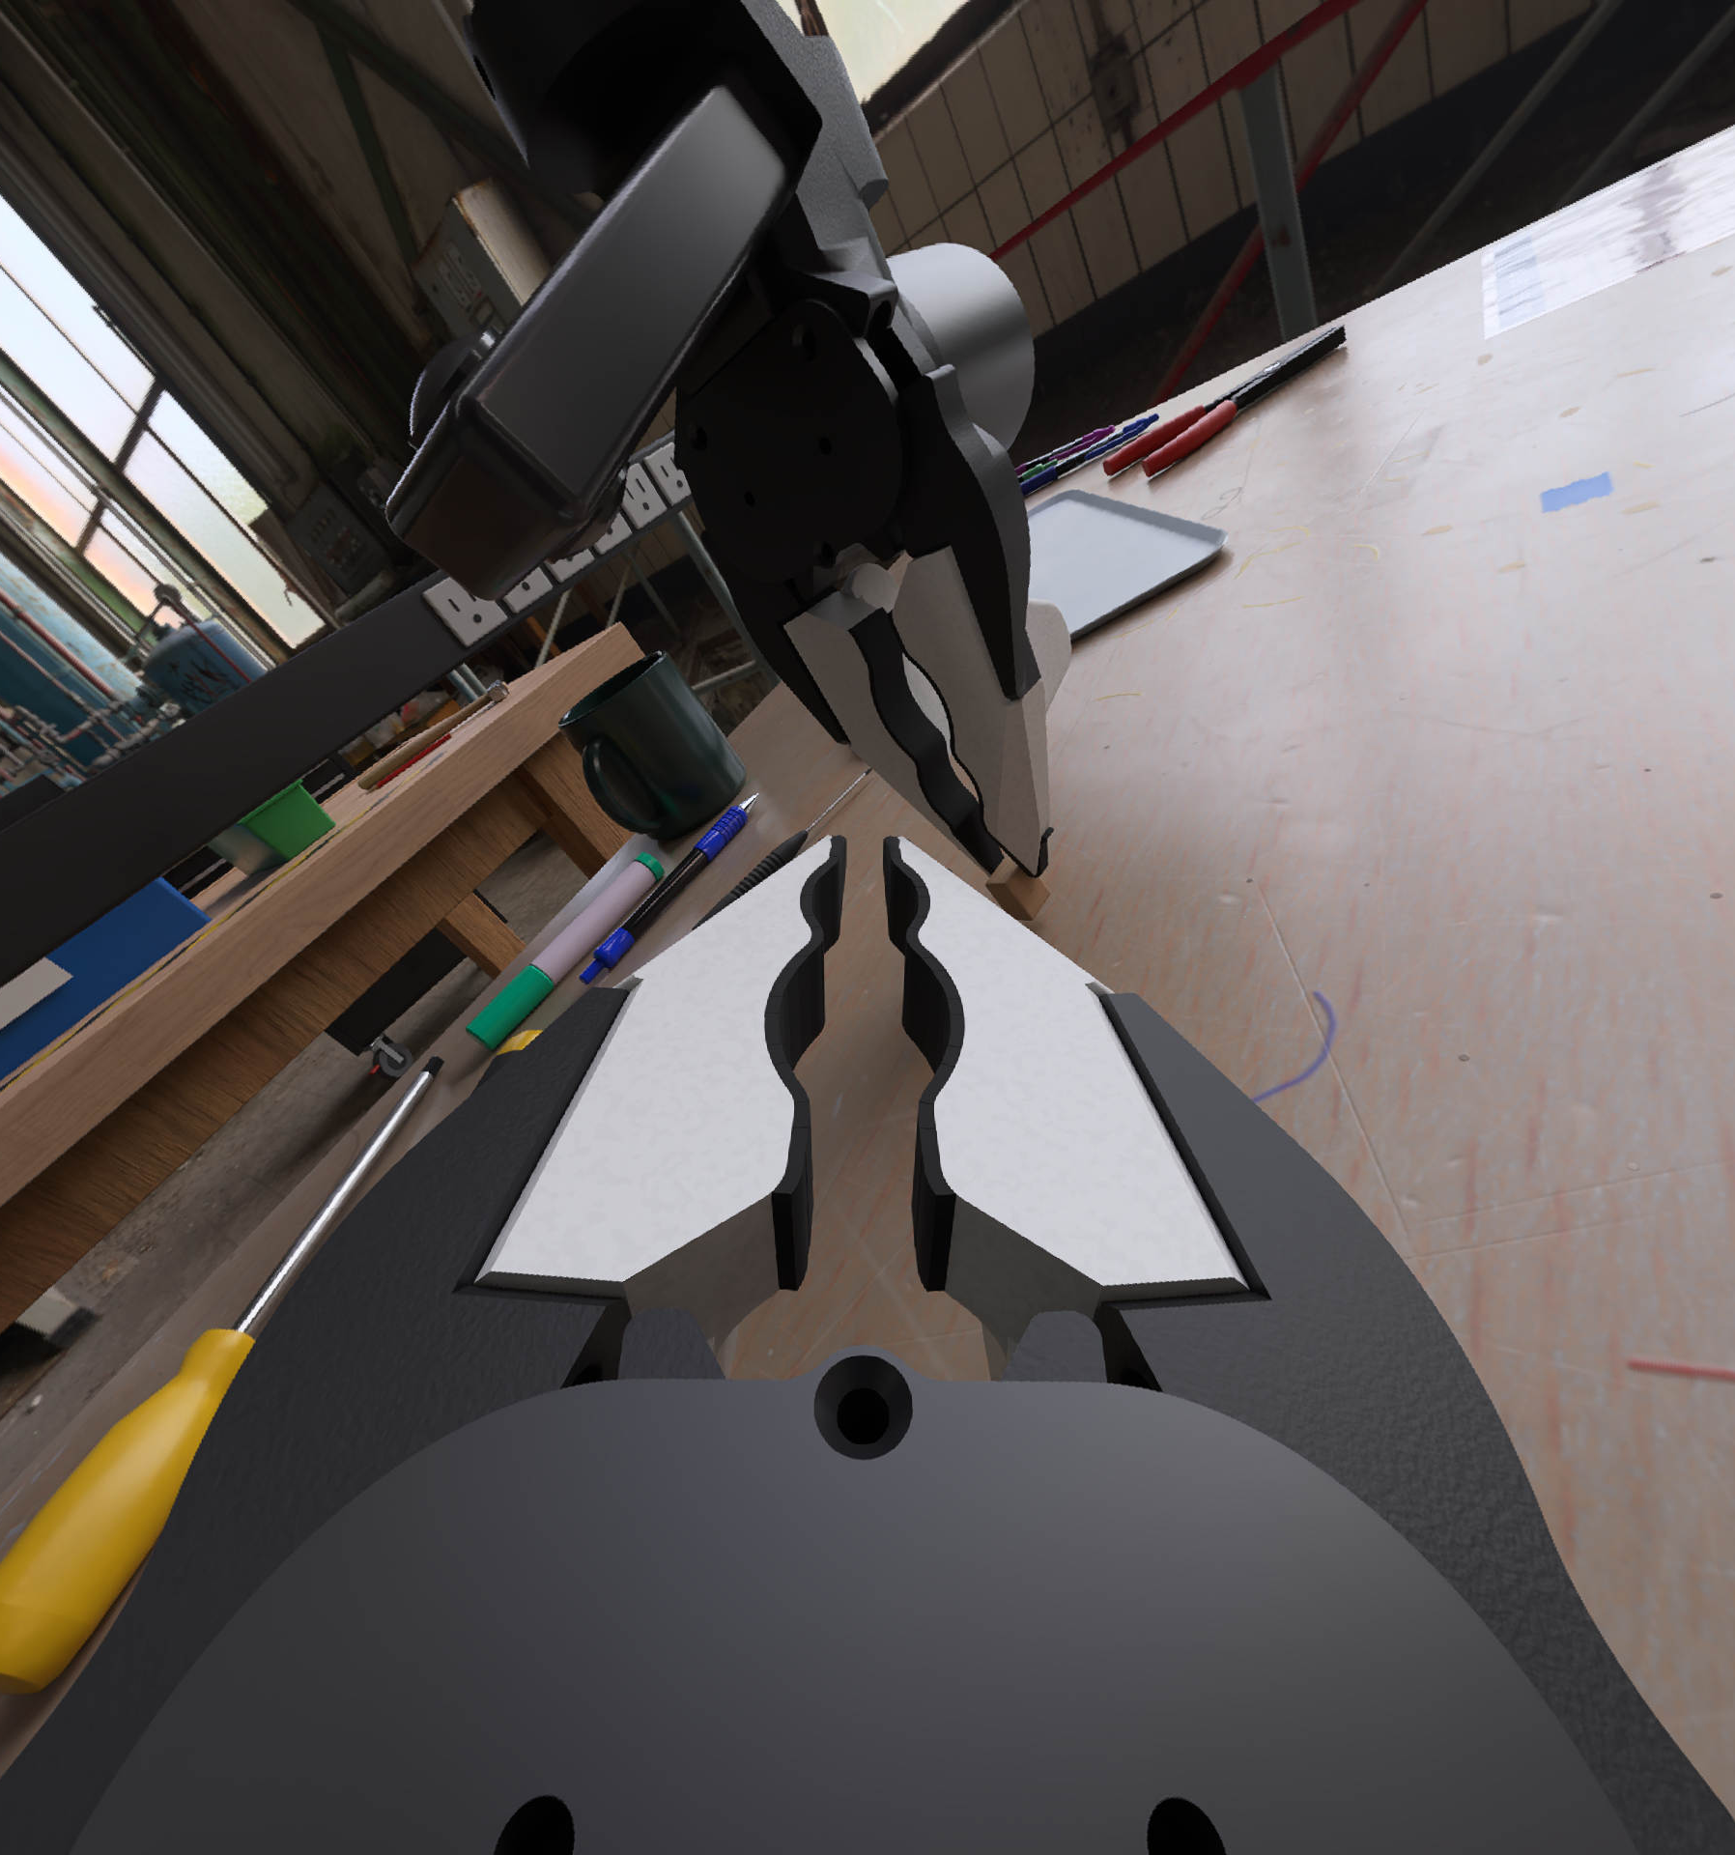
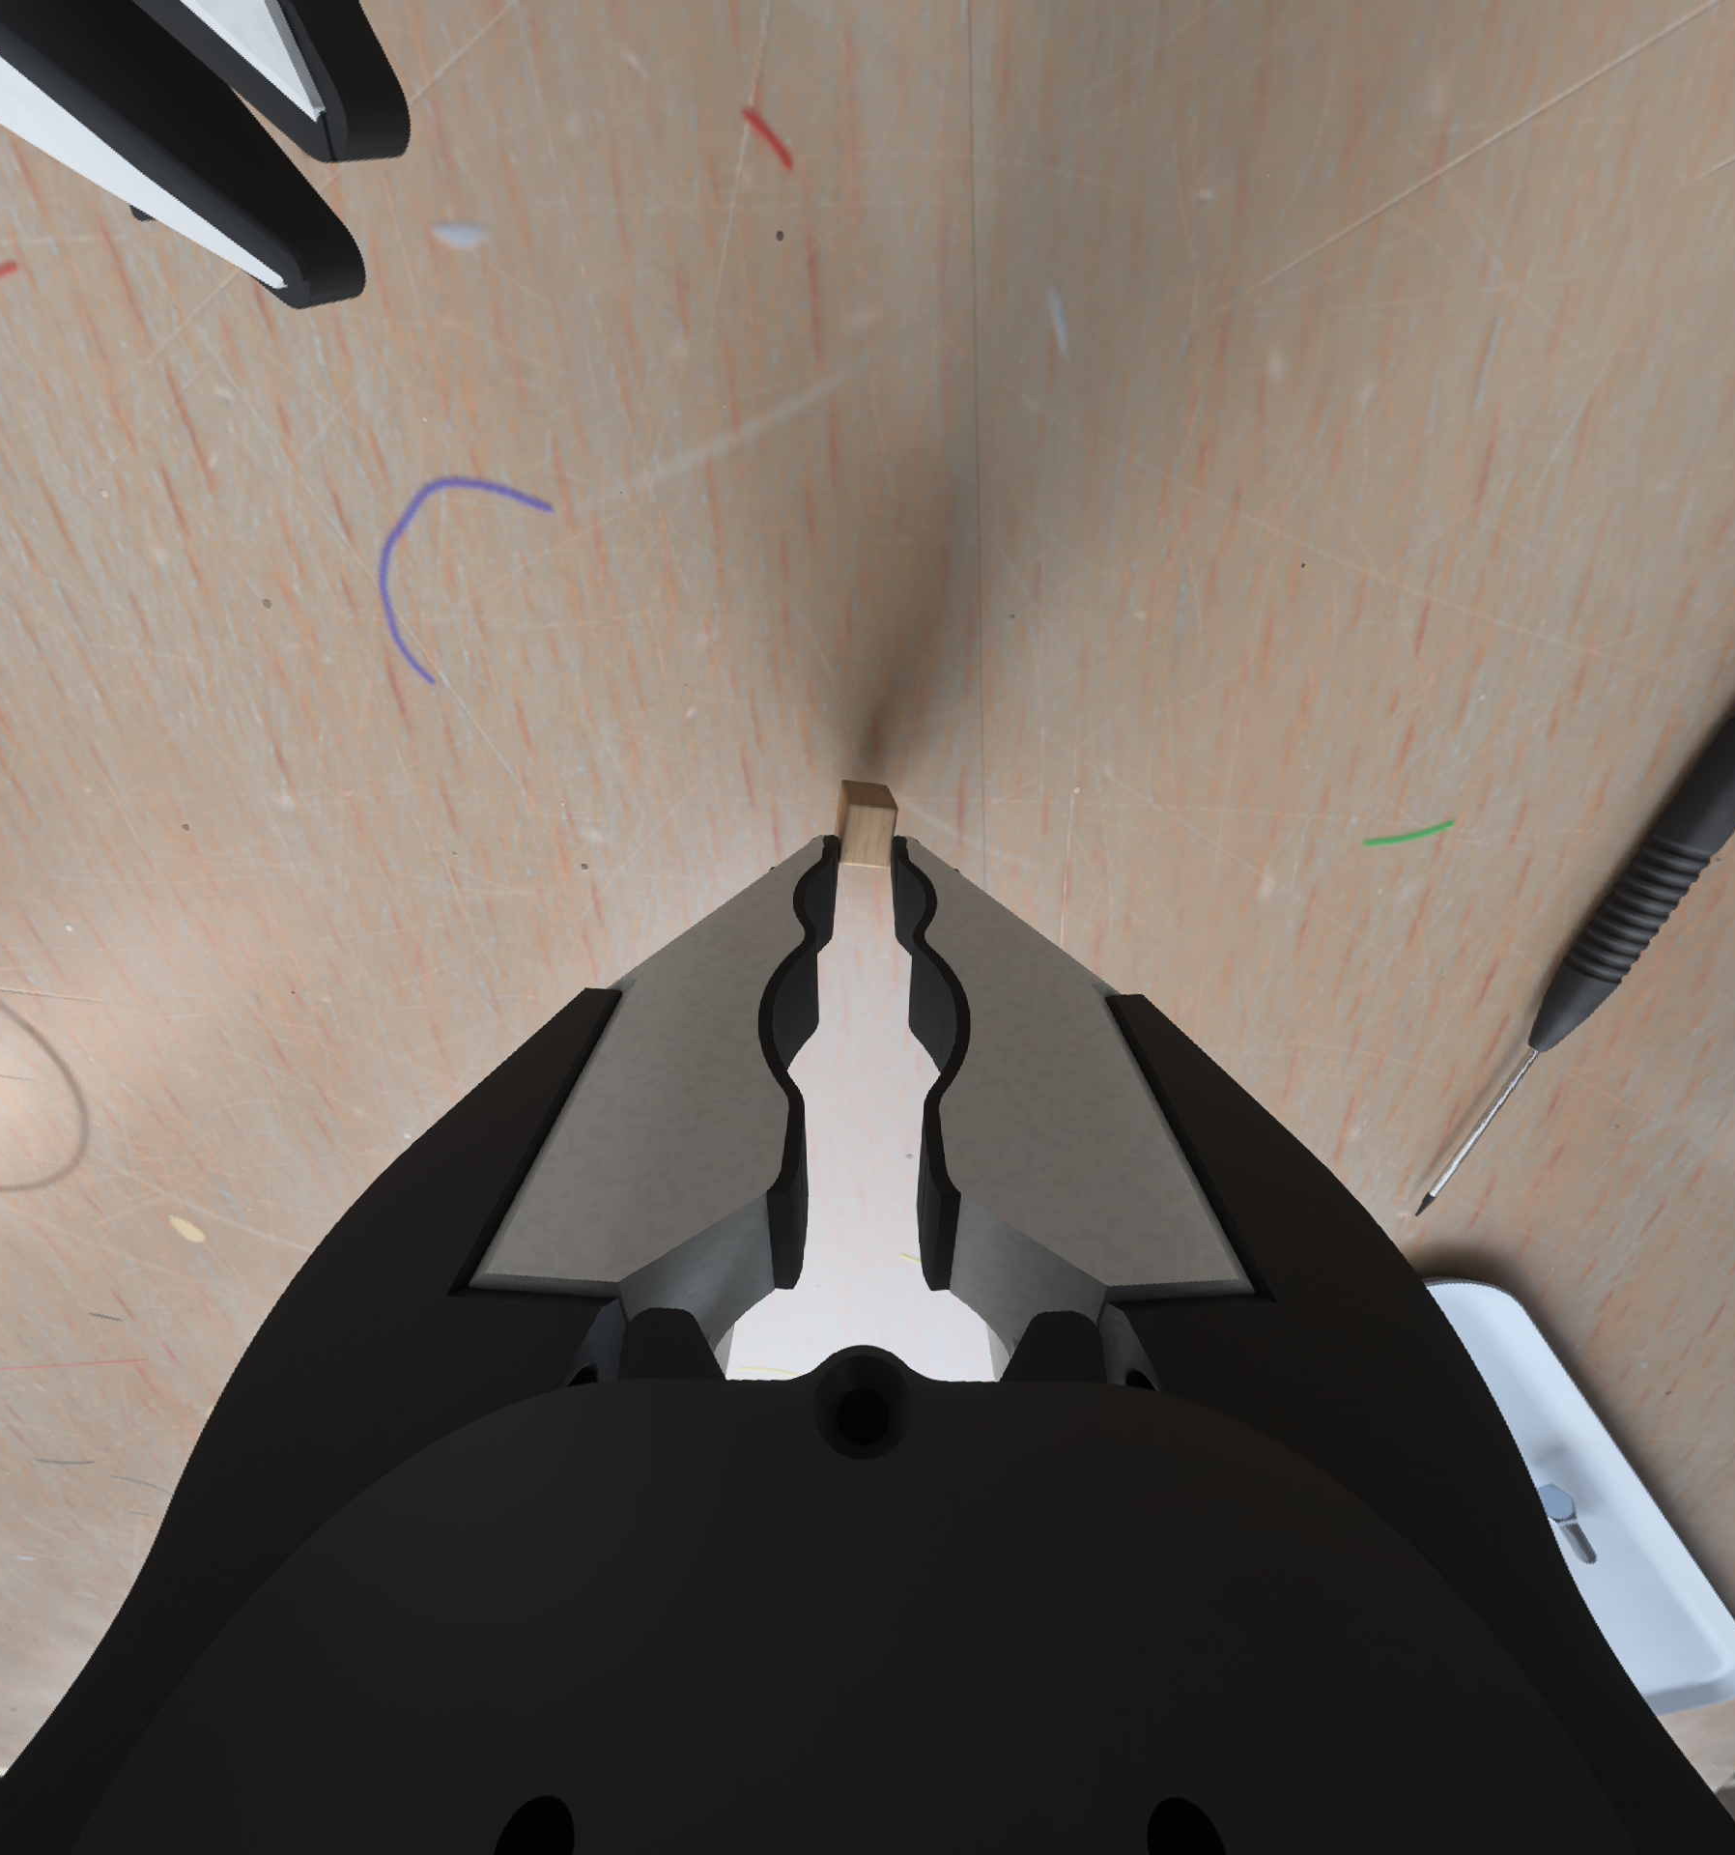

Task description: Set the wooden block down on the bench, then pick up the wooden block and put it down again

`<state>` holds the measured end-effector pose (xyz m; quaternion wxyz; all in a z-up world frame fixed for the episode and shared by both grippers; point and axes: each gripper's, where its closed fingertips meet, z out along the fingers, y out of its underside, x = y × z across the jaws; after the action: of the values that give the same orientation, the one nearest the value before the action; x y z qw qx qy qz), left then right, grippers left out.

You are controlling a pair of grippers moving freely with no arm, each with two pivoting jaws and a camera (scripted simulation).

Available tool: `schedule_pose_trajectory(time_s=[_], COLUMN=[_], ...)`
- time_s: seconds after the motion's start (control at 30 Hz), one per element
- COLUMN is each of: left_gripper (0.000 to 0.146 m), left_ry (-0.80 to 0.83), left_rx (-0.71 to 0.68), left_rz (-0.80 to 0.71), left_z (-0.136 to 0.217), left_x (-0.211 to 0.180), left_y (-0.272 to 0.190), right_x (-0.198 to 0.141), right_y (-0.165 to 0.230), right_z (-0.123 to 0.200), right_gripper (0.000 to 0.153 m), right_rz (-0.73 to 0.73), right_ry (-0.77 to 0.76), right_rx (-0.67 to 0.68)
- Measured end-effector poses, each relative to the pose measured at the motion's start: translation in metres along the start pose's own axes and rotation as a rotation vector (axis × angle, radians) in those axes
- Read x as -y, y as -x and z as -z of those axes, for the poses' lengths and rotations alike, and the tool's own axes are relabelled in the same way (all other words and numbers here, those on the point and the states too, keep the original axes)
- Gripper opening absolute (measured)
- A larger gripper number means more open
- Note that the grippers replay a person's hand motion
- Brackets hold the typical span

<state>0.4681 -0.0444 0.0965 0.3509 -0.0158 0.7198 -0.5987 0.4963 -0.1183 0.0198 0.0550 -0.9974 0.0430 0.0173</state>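
Observation:
The small wooden block (image 2: 865, 825) is pinched between the fingertips of my right gripper (image 2: 864, 851), which points steeply down at the scratched plywood bench (image 2: 1245, 502). In the left wrist view the block (image 1: 1022, 896) sits at the bench surface under the right gripper (image 1: 1019, 865). I cannot tell if it touches the bench. My left gripper (image 1: 863, 853) is low over the bench just left of the block, its fingers nearly together with nothing between them. It also shows in the right wrist view (image 2: 357, 211) at the top left.
A yellow-handled screwdriver (image 1: 91, 1506), a green-capped marker (image 1: 562, 944), a blue pen (image 1: 673, 883) and a dark green mug (image 1: 658, 748) lie left of the grippers. A grey tray (image 1: 1114, 557) and red markers (image 1: 1175, 442) lie farther back. A small black screwdriver (image 2: 1636, 903) lies right.

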Motion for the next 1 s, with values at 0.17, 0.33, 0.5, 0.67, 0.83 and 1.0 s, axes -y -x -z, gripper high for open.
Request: schedule_pose_trajectory(time_s=[0.17, 0.33, 0.5, 0.67, 0.83, 1.0], left_gripper=[0.007, 0.007, 0.007, 0.007, 0.007, 0.007], left_ry=[0.0, 0.0, 0.001, 0.001, 0.0, -0.002], left_rx=[-0.002, -0.003, -0.006, -0.006, -0.005, -0.002], left_rz=[-0.001, -0.001, -0.002, -0.003, -0.003, -0.001], left_z=[-0.0001, -0.0001, -0.0004, -0.0004, -0.0003, 0.0], left_x=[0.0001, 0.0001, 0.0001, 0.0002, 0.0004, 0.0007], left_y=[-0.0003, -0.0005, -0.0011, -0.0012, -0.0009, -0.0004], right_x=[-0.0003, -0.0005, 0.0, -0.0012, -0.0006, 0.001], right_y=[0.0001, 0.0011, 0.0006, 0.0007, 0.0008, 0.0015], right_z=[-0.0007, -0.002, -0.0029, -0.0055, -0.0062, -0.0066], right_gripper=[0.01, 0.01, 0.01, 0.01, 0.009, 0.009], right_rz=[-0.007, -0.006, -0.006, -0.001, 0.009, 0.033], right_ry=[0.003, 0.004, -0.002, 0.003, -0.005, -0.045], right_rx=[0.004, 0.009, 0.006, -0.007, -0.03, -0.094])
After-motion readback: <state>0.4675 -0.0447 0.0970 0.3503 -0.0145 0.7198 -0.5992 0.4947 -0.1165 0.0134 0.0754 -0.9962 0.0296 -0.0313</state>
